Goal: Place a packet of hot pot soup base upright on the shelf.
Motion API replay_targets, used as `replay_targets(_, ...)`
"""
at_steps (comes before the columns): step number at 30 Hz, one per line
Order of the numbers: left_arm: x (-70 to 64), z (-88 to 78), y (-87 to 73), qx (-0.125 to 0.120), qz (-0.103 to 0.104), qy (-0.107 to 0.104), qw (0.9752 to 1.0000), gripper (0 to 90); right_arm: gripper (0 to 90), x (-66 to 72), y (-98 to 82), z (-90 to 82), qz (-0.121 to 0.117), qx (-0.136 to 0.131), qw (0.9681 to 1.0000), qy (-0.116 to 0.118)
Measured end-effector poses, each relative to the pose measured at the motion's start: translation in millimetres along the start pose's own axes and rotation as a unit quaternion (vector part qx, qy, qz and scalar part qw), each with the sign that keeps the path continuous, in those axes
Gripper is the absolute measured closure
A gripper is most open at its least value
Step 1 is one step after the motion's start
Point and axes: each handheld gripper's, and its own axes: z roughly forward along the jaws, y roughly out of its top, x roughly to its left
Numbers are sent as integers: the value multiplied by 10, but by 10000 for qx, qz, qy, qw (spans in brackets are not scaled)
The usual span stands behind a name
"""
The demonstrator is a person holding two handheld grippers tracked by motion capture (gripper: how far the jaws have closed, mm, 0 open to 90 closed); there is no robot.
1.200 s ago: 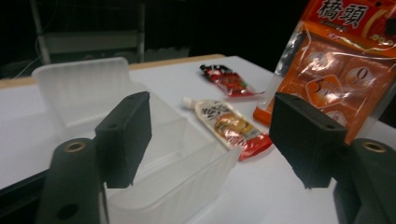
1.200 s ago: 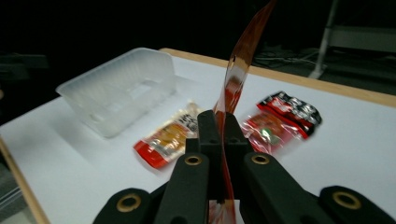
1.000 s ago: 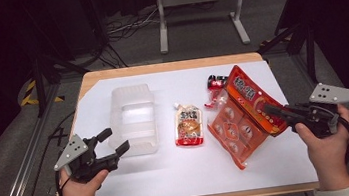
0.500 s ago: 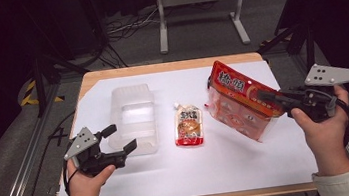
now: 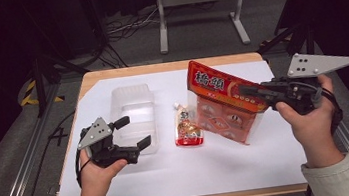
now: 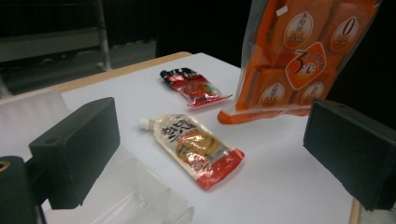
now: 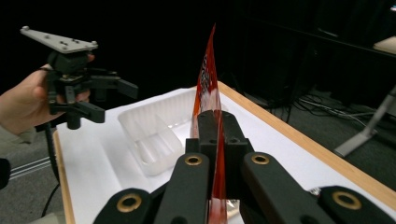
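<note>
Since a second ago the right gripper, clenched on the orange snack bag, has lifted it, apparently clear of the table; the left gripper, its jaws just opening, holds nothing.

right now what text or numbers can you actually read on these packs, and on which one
"0": on a round badge on the orange bag, held by the right gripper.
"3": big numeral on the same bag's middle badge; characters beside it are blurred.
Large white characters on the bag's red top: too blurred to quote.
Spouted pouch: dark characters, unreadable.
Small red and black packet: print too small.
Clear tray: no text.
</note>
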Motion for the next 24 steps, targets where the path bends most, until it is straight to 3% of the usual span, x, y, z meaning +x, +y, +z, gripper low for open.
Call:
replay_targets(6, -40, 52, 35, -136, 105, -353, 9992, 45, 900, 114, 151, 158, -203, -1, 9994, 297)
replay_targets(15, -79, 167, 79, -112, 212, -780, 9967, 75, 900, 165, 237, 291, -380, -58, 9972, 642)
replay_targets(17, -104, 221, 88, -135, 422, -931, 9947, 101, 900, 174, 253, 325, -413, -82, 9966, 714)
replay_targets(19, -127, 257, 103, -135, 499, -978, 9939, 125, 900, 189, 272, 362, -455, -87, 9956, 812)
replay_targets(24, -133, 327, 121, -283, 422, -1046, 9932, 128, 900, 230, 298, 432, -564, -92, 9938, 953)
